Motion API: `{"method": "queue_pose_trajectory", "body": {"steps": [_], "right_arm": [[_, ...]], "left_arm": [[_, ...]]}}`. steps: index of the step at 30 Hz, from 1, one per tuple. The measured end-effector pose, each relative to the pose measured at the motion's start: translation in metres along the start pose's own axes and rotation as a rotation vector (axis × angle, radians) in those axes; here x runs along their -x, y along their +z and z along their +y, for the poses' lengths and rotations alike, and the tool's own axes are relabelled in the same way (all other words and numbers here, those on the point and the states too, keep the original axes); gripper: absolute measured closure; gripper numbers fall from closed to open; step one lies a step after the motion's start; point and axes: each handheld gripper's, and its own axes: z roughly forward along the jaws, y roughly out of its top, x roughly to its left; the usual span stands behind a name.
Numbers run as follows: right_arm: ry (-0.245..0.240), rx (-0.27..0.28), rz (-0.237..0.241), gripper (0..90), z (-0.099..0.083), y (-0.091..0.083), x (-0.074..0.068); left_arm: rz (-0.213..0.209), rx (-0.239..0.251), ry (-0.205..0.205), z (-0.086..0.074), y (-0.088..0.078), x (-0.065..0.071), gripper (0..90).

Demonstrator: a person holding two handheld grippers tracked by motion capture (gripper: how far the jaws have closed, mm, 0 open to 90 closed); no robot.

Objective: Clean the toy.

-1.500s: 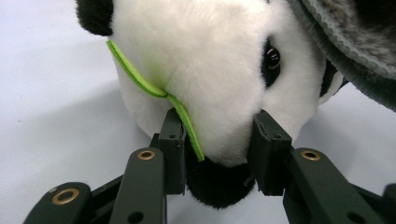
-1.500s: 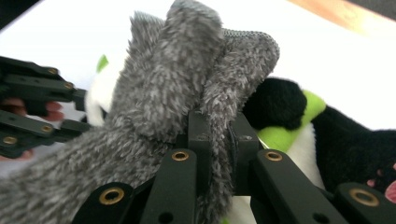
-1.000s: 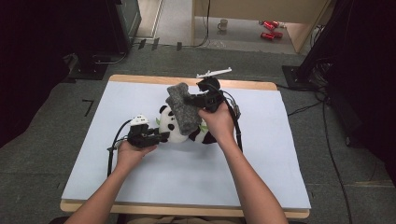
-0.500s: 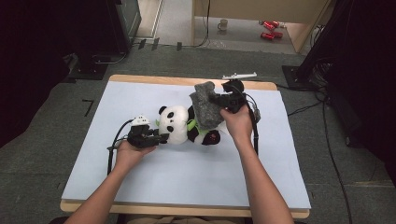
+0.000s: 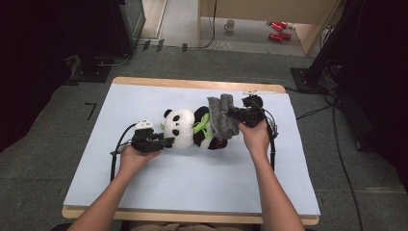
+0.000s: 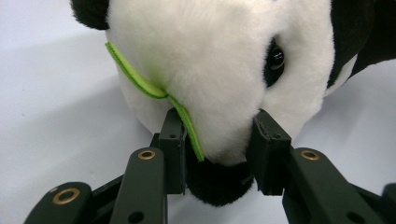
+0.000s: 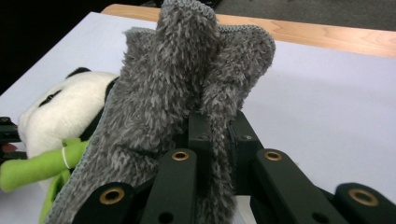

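White table covering [image 5: 159,192] carries a black-and-white plush panda [image 5: 185,130], lying centrally, its head clamped by the left gripper [image 5: 166,141]. Right gripper [image 5: 236,115] pinches a grey fleece cloth [image 5: 222,115] over the panda's legs. Next move likely requires lowering and spreading the cloth.

Looking down from above the near edge; riding close behind each jaw pair; sharing the panda [image 5: 185,128] [image 6: 224,70] [image 7: 51,112], six and nine o'clock.

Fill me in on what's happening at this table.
A person works a gripper in each hand over a toy panda lying on the white table. The left gripper clamps the panda's muzzle. The right gripper is shut on a fuzzy grey cloth, holding it bunched over the panda's lower body.
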Motion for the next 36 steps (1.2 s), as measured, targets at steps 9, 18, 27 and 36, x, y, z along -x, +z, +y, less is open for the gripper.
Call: {"method": "queue_pose_trajectory", "body": {"steps": [9, 18, 27, 36], "right_arm": [[0.028, -0.014, -0.015, 83.4, -0.013, -0.001, 0.014], [0.058, -0.015, -0.042, 83.5, -0.021, -0.014, 0.026], [0.009, 0.102, 0.037, 83.6, 0.001, -0.048, 0.0], [-0.071, 0.127, 0.177, 83.6, 0.023, -0.045, -0.047]], "left_arm": [[-0.003, 0.003, -0.001, -0.001, 0.0, -0.001, 62.3], [-0.001, 0.001, 0.007, -0.002, 0.0, 0.0, 62.1], [0.001, 0.006, 0.008, -0.002, 0.0, 0.0, 61.9], [0.001, 0.003, 0.011, -0.002, 0.0, 0.0, 61.9]]}}
